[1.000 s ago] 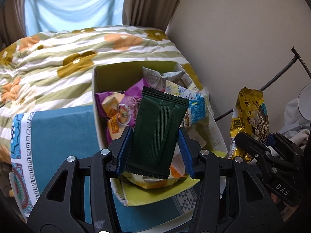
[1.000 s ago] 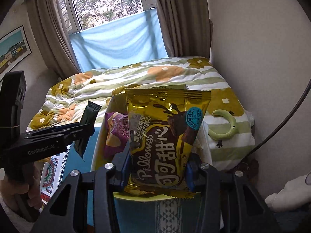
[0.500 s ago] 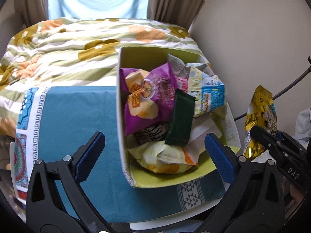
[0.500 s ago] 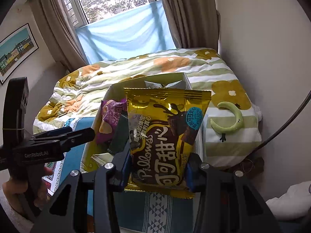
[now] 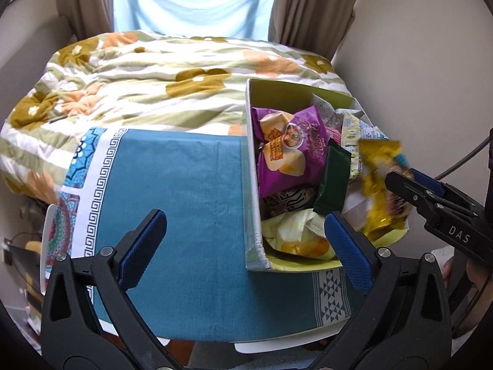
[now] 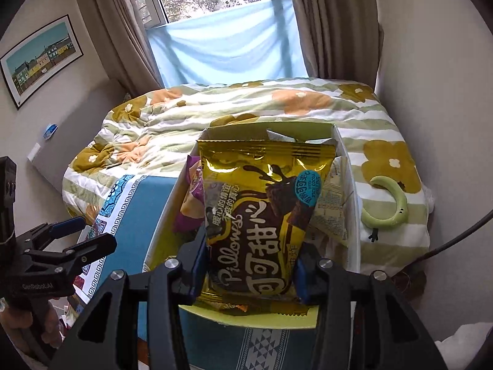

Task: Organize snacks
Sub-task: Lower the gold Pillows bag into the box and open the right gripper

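A green-lined cardboard box [image 5: 252,166] stands on a teal cloth [image 5: 172,203] and holds several snack bags: a purple bag [image 5: 286,154], a dark green packet [image 5: 334,182], a pale yellow bag [image 5: 295,234]. My left gripper [image 5: 243,240] is open and empty, just in front of the box's left wall. My right gripper [image 6: 251,265] is shut on a gold "Pillows" snack bag [image 6: 265,215] and holds it over the box [image 6: 163,215]. The gold bag also shows blurred in the left wrist view [image 5: 382,182].
The box and cloth sit on a small table at the foot of a bed with a flowered quilt [image 5: 148,77]. A green crescent toy [image 6: 391,203] lies on the quilt right of the box. A wall stands close on the right, with a window and curtains behind.
My left gripper opened, dropped the dark green packet into the box and drew back to the left. My right gripper carried the gold bag in over the box.
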